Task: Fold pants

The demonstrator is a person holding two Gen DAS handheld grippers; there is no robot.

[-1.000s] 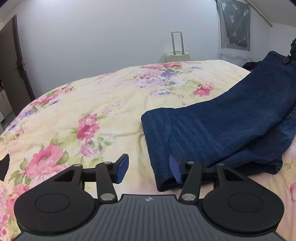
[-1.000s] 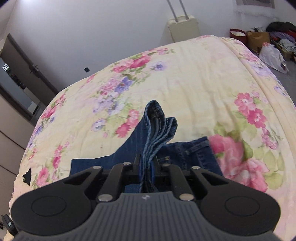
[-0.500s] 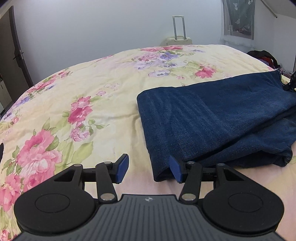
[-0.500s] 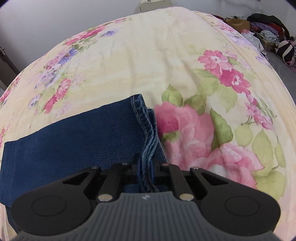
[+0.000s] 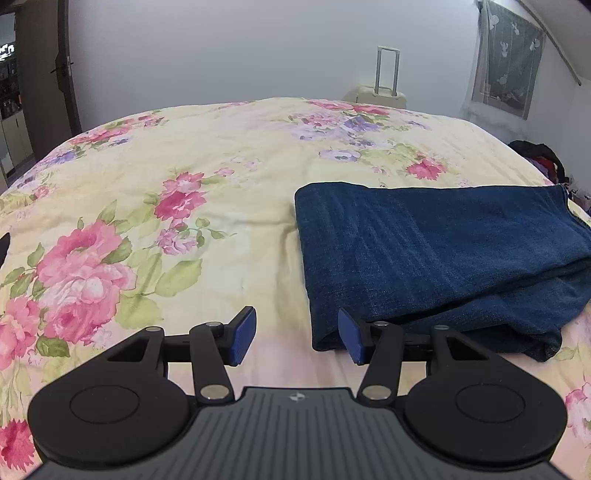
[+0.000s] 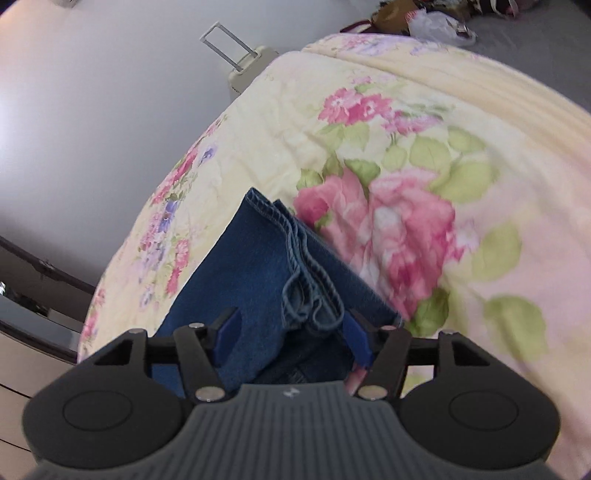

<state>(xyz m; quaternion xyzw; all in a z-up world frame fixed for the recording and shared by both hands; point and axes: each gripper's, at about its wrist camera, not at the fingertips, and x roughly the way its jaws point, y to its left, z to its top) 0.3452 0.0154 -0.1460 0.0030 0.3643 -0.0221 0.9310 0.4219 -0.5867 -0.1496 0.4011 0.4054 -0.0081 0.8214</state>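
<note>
The dark blue jeans [image 5: 436, 251] lie folded in layers on the floral bedspread [image 5: 184, 192], at the right of the left wrist view. My left gripper [image 5: 297, 338] is open and empty, low over the bed at the fold's near left corner; its right finger touches the denim edge. In the right wrist view the jeans' hem end [image 6: 280, 258] lies flat on the bed. My right gripper [image 6: 291, 338] is open, its fingers on either side of the bunched hems, not gripping them.
A cream suitcase [image 5: 380, 94] with a raised handle stands beyond the bed's far edge against the wall. A dark door [image 5: 40, 85] is at the far left. Clothes and bags [image 6: 436, 14] lie on the floor to the right of the bed.
My right gripper lowered the hem end onto the folded jeans and opened, letting it go. The top layer now lies flat. My left gripper stayed open at the fold corner.
</note>
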